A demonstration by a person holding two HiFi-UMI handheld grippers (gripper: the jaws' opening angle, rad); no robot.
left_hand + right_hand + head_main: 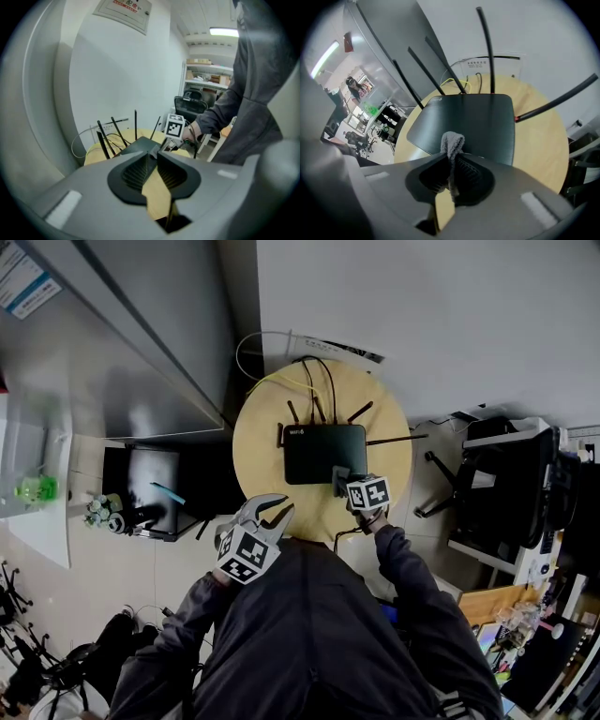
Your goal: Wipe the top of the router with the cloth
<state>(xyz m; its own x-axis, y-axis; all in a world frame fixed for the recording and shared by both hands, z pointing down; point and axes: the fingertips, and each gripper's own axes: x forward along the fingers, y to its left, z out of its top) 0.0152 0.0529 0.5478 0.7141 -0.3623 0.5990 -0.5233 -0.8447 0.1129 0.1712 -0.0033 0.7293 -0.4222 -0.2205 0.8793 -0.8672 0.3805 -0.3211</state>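
Flat matte-black rectangular router (pixel 464 122) with thin rod antennas lies mid-frame — right gripper (pixel 451 157) clamped on a bunched grey cloth (pixel 452 140) at its near edge, left gripper (pixel 152 153) closed, empty.

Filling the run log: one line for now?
right gripper: shut on cloth, at near edge of router | left gripper: shut, empty, off router | router: on round table

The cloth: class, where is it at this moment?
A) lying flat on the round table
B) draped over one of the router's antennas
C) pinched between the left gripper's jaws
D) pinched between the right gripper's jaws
D: the right gripper view shows the grey cloth clamped between the jaws of the right gripper, with the router just beyond it.
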